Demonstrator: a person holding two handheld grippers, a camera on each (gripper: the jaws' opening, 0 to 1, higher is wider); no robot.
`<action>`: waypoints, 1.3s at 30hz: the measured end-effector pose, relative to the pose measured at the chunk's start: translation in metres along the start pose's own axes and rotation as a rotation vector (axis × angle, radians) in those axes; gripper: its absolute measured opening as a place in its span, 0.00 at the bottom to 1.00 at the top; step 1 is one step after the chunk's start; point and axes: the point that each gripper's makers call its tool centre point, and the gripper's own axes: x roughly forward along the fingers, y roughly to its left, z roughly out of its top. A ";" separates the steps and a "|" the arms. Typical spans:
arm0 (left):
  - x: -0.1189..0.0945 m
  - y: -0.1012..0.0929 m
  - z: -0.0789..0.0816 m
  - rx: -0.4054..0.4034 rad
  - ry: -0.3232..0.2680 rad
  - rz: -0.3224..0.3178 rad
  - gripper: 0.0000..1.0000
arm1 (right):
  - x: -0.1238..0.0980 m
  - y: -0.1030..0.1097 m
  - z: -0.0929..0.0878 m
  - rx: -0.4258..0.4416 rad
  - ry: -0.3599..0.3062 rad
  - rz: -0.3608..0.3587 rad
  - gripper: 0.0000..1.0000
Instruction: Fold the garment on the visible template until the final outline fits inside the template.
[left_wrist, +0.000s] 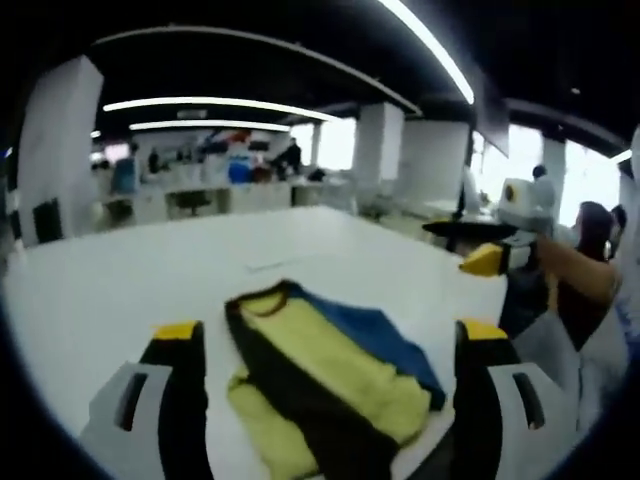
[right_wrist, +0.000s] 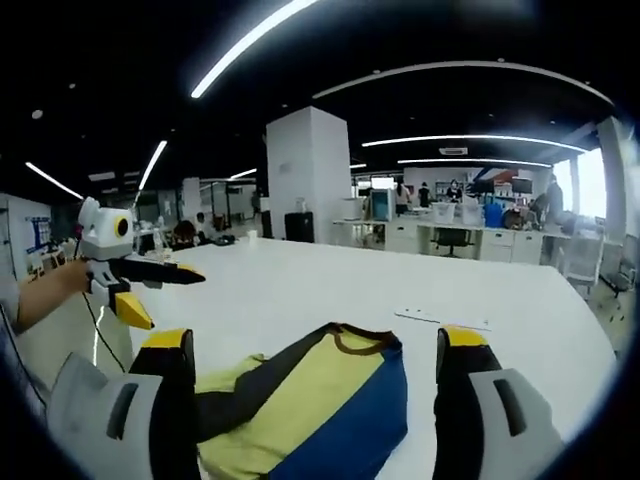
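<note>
A folded garment (left_wrist: 330, 380), yellow with a black band and a blue side, lies on the white table (left_wrist: 150, 270). My left gripper (left_wrist: 330, 335) hovers over it, open, its yellow-tipped jaws wide apart on either side of the cloth. In the right gripper view the same garment (right_wrist: 310, 400) lies low between the jaws of my right gripper (right_wrist: 313, 340), which is open too and holds nothing. The right gripper (left_wrist: 495, 258) also shows at the right of the left gripper view. The left gripper (right_wrist: 135, 285), in a person's hand, shows at the left of the right gripper view. Faint thin marks (right_wrist: 440, 320) cross the table beyond the garment.
The white table (right_wrist: 300, 280) stretches far beyond the garment. A person (left_wrist: 585, 270) stands at its right edge. Behind are a white pillar (right_wrist: 310, 175), desks with chairs (right_wrist: 450, 235) and people in the distance.
</note>
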 end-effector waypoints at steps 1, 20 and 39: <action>-0.005 -0.002 -0.003 -0.011 -0.002 0.005 1.00 | -0.006 0.000 -0.001 0.004 -0.005 -0.015 1.00; -0.046 -0.006 -0.094 -0.129 0.214 0.051 0.72 | -0.066 0.002 -0.016 0.104 -0.022 -0.154 1.00; -0.060 -0.004 -0.176 -0.146 0.502 0.023 0.20 | -0.060 -0.006 -0.002 0.082 -0.070 -0.176 1.00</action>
